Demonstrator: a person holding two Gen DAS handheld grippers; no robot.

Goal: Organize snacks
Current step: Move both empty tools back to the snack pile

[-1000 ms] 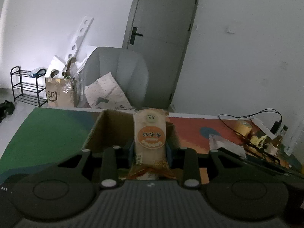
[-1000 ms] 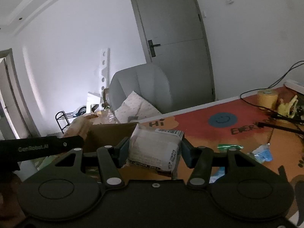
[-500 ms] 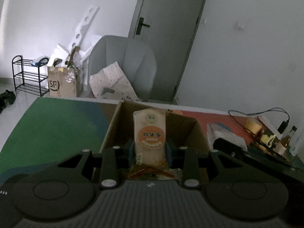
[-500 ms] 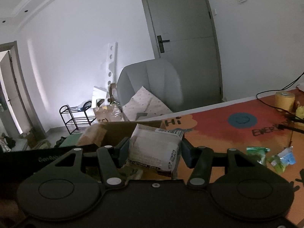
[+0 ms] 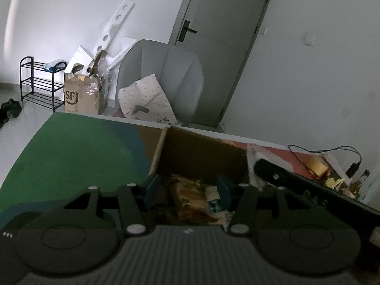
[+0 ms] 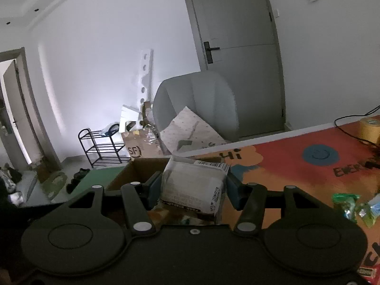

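Note:
An open cardboard box [image 5: 201, 152] stands on the table, and my left gripper [image 5: 187, 187] hangs over it. Its jaws are opening, and neither blue pad touches anything. The orange-labelled snack pack [image 5: 190, 197] lies below them inside the box, among other wrappers. In the right wrist view my right gripper [image 6: 193, 190] is shut on a white snack packet [image 6: 194, 185] with a barcode, held just at the box's [image 6: 142, 168] right edge. The right gripper also shows as a black bar [image 5: 285, 178] to the right of the box in the left wrist view.
Small green and blue snack packets [image 6: 349, 204] lie on the orange mat to the right. A tape roll [image 6: 370, 130], a black cable [image 5: 332, 149] and a bottle [image 5: 358, 185] crowd the table's far right. A grey chair [image 5: 163, 80] stands behind the table, and a green mat [image 5: 71, 152] lies left of the box.
The left jaws have spread and let go of the orange-labelled pack, which dropped into the box. Both grippers moved closer to the box. The right one still holds its white packet.

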